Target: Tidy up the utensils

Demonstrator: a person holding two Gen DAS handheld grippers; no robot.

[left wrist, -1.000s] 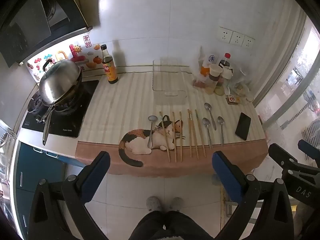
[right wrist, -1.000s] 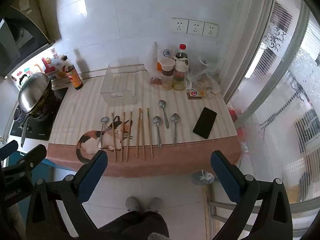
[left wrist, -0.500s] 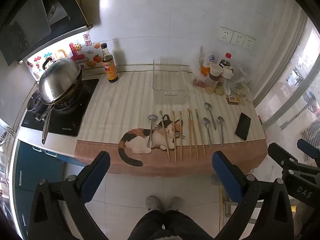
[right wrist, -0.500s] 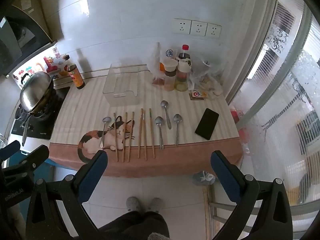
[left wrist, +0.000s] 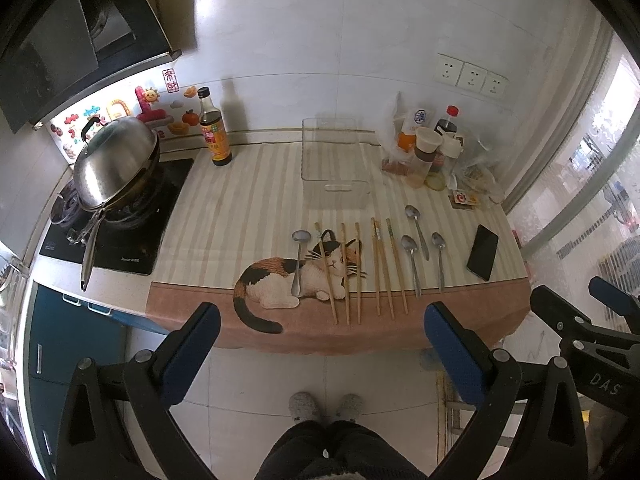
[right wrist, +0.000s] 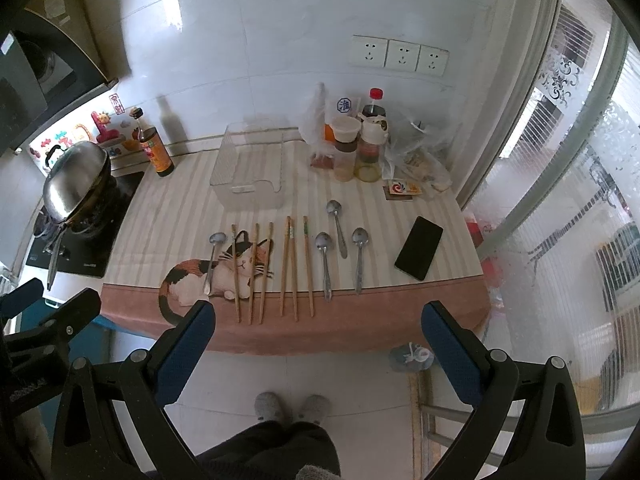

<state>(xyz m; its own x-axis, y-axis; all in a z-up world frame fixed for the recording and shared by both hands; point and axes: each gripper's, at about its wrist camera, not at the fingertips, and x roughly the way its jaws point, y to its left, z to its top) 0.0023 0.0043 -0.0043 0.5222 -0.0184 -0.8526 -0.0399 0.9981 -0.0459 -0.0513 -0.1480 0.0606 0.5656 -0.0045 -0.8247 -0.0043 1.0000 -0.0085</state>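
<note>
Several wooden chopsticks (left wrist: 347, 272) (right wrist: 289, 268) and several metal spoons (left wrist: 412, 260) (right wrist: 324, 260) lie in a row on a striped mat with a cat picture (left wrist: 296, 276) (right wrist: 224, 268). One spoon (left wrist: 298, 260) (right wrist: 211, 258) lies on the cat. A clear plastic bin (left wrist: 334, 168) (right wrist: 250, 166) stands empty behind them. My left gripper (left wrist: 320, 336) is open and empty, in front of the counter edge. My right gripper (right wrist: 318, 334) is open and empty, also short of the counter.
A black phone (left wrist: 483, 252) (right wrist: 419, 247) lies at the mat's right. Bottles, jars and bags (left wrist: 428, 148) (right wrist: 360, 148) stand at the back right. A soy sauce bottle (left wrist: 214, 128) and a lidded wok (left wrist: 114, 160) on the stove stand at left.
Both grippers have shifted slightly closer to the counter; the right view has moved a little nearer and lower. Nothing on the counter has moved.
</note>
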